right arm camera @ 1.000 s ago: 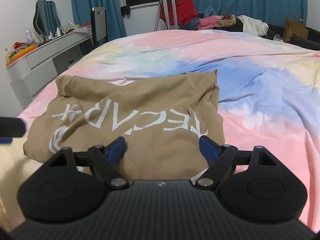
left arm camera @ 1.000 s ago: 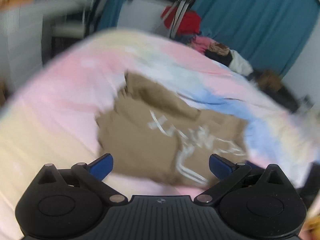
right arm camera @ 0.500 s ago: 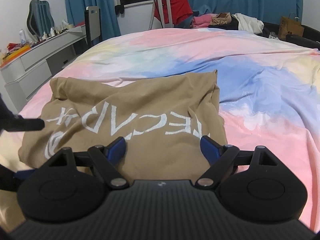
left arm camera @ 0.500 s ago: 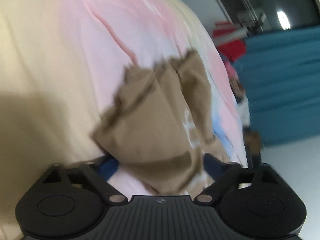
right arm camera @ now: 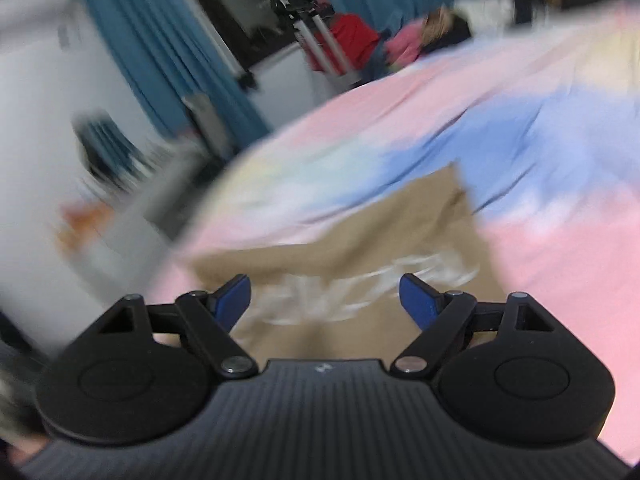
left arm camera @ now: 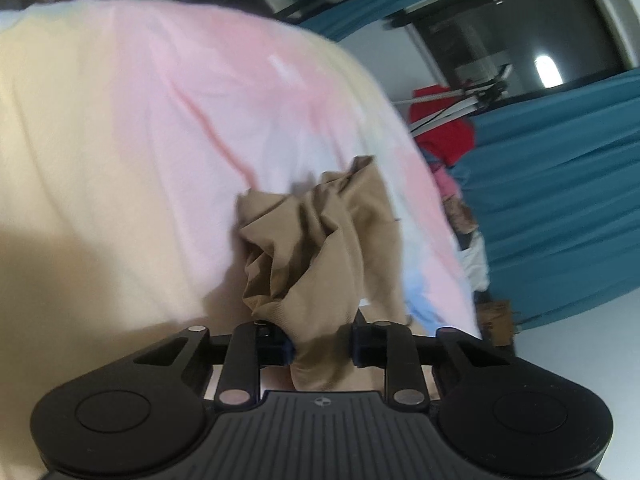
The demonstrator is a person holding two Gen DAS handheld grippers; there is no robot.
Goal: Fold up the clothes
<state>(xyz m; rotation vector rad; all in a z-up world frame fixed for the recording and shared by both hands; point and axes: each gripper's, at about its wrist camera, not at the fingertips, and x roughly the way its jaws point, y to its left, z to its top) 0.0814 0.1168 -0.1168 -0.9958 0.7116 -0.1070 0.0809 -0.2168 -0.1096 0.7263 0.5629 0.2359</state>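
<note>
**Garment pinched by left tool, right tool spread above the print**

Garment: one tan T-shirt (left arm camera: 320,240) with white lettering, lying on a bed (left arm camera: 140,140) covered in pastel pink, yellow and blue fabric. In the left wrist view, a bunched, creased part of the shirt rises off the bedcover and runs down into the left tool (left arm camera: 322,346). Its blue-padded fingers (left arm camera: 360,344) are drawn close together with the cloth pinched between them; a fold of tan fabric hangs below the grip toward the tool body. The rest of the shirt trails away behind the gathered part, resting on the bed.

In the right wrist view, the same shirt (right arm camera: 360,248) lies mostly flat on the bedcover, its white print (right arm camera: 360,292) blurred and unreadable. The right tool (right arm camera: 324,300) sits just over the near portion of the shirt with its blue fingers (right arm camera: 232,296) spread wide apart and nothing between them. Whether they touch the cloth cannot be told. This view is heavily smeared and tilted.

Surroundings: teal curtains (left arm camera: 560,200) hang behind the bed. A red garment (left arm camera: 440,128) and a tripod (right arm camera: 320,40) stand near the far end of the bed, beside a heap of pink, dark and white clothing (right arm camera: 432,36). A dark window (left arm camera: 500,40) with one bright reflection shows in the left wrist view. A cardboard box (left arm camera: 496,320) sits on the floor by the curtain.
</note>
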